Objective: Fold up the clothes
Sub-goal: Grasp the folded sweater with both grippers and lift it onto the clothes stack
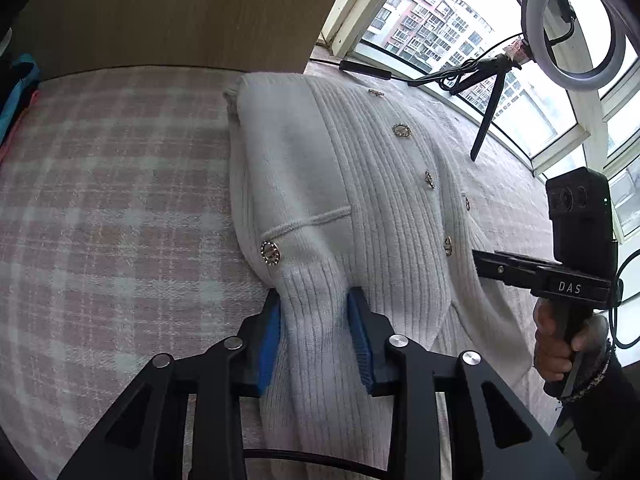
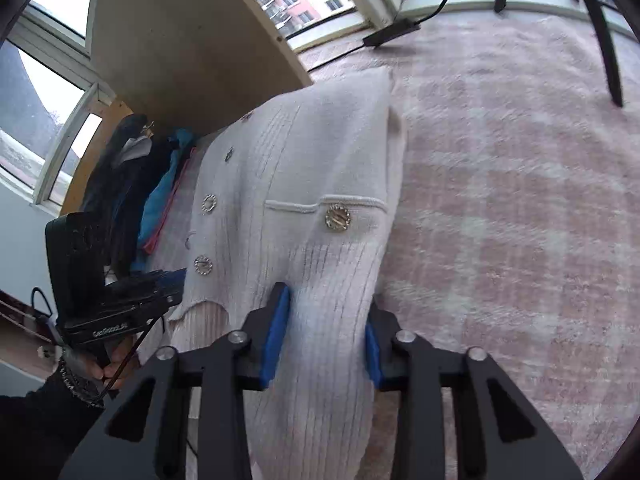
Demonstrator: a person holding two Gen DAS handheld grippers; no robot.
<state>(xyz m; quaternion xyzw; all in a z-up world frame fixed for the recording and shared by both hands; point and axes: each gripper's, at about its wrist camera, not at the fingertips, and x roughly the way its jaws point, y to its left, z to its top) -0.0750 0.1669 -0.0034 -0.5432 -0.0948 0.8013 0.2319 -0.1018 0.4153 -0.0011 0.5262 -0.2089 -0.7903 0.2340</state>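
I had both tongs on the soft white ribbed cardigan with shiny round buttons (image 1: 352, 184). It lay flat on the pink and white checked blanket (image 1: 112, 208), with its far end up near the tan wooden board (image 1: 160, 12) and the window.

My left gripper (image 1: 314, 336) had its two blue pads squeezed in on a bunch of the ribbed knit at the near end, on the cardigan's left side. The jaws stood partly closed, with the cloth thick between them. My right gripper (image 2: 326, 336) did the same on the right side, pinching a ribbed bunch just below the little pocket with the gold button (image 2: 337, 217). In the left view I could see the other tool and the hand (image 1: 560, 344) holding it, close beside the knit.

I could not tell whether this was a fold being lifted or one being laid down.

Here is what I thought could go wrong. The knit was stretchy and fat, so it could slide out of one pair of pads if I pulled hard. If one side slipped, the fold would go crooked. The buttons could also catch on a pad and tug the cloth.
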